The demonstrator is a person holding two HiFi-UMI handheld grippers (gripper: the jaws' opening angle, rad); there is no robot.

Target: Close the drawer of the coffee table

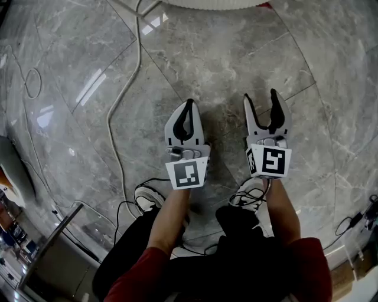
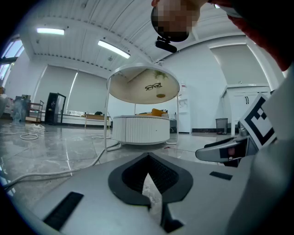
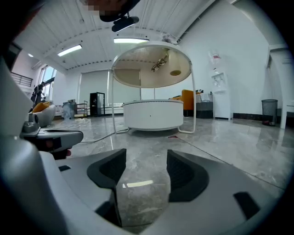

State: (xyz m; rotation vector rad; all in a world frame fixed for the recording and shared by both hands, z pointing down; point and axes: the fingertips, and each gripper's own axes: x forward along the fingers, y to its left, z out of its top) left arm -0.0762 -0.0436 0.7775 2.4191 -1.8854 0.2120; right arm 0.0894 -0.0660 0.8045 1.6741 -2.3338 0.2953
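The coffee table (image 2: pixel 140 129) is a round white ribbed drum under a round top on thin white legs, standing some way ahead on the marble floor. In the right gripper view the coffee table (image 3: pixel 153 114) shows a small dark knob on the drum's front, and no drawer juts out that I can see. Only its white rim (image 1: pixel 207 3) reaches the head view's top edge. My left gripper (image 1: pixel 188 106) is shut and holds nothing. Beside it my right gripper (image 1: pixel 260 99) is open and empty. Both point at the table from well short of it.
A white cable (image 1: pixel 118 106) snakes over the floor left of the grippers toward the table. Black cables lie round the person's shoes (image 1: pixel 147 197). A metal frame (image 1: pixel 53 248) stands at the lower left. A bin (image 2: pixel 221 124) stands by the far wall.
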